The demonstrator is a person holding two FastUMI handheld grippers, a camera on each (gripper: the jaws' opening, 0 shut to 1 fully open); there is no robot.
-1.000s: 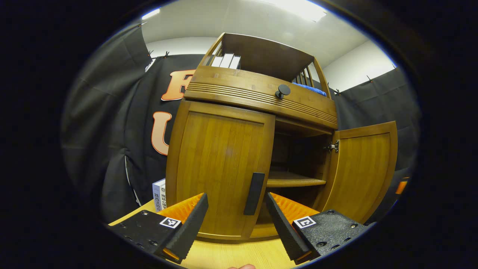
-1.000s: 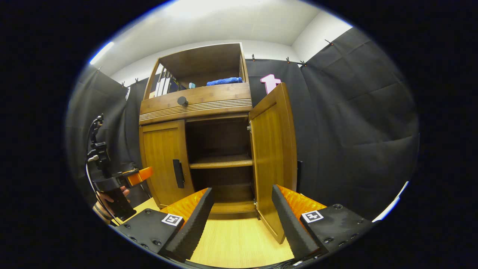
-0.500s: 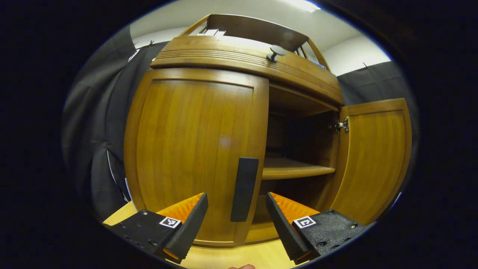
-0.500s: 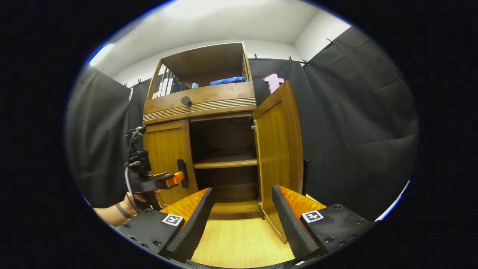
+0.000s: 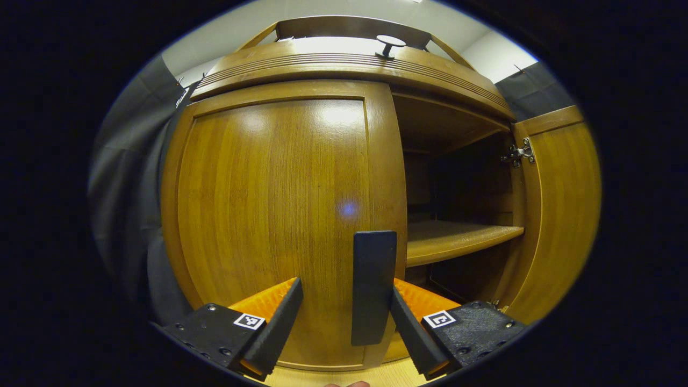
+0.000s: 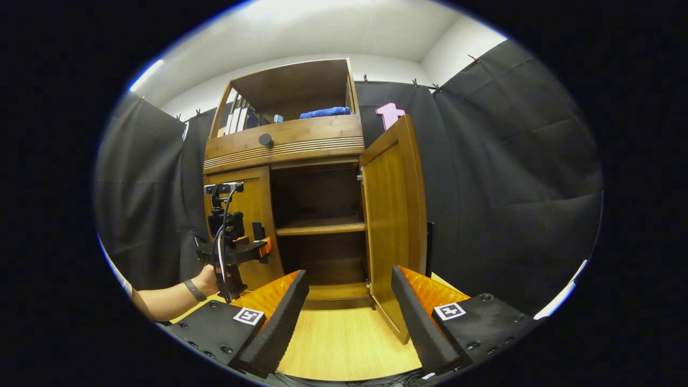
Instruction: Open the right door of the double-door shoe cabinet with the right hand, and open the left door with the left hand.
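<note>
while the right door [image 6: 395, 220] already stands swung wide at the centre-right of the right gripper view, the left door [image 5: 279, 215] is flush shut and takes up the middle and left of the left gripper view, so the step in hand looks to be taking hold of its handle [image 5: 372, 287], the dark upright bar at the door's inner edge, lower centre of the frame

the left gripper [image 5: 344, 317] has its jaws spread with nothing pressed between them; the handle sits between them, close to the right-hand finger and well clear of the other. in the right gripper view the same gripper [image 6: 236, 250] shows at mid-left, held by a hand [image 6: 207, 279], right up at that handle

to do it well, i would centre the bar between the jaws first, nudging toward the right of the frame, then push in until both pads overlap it before closing. grip around the middle of the bar rather than its tip. once it is held, the pull should follow an arc about the hinges on the door's far left side, not a straight tug, or the pads may slide off

the right gripper [image 6: 349, 317] hangs released at the bottom of its own view, above the pale wooden surface [image 6: 344, 344], near the open door's lower edge; it is best kept out of the way
</note>
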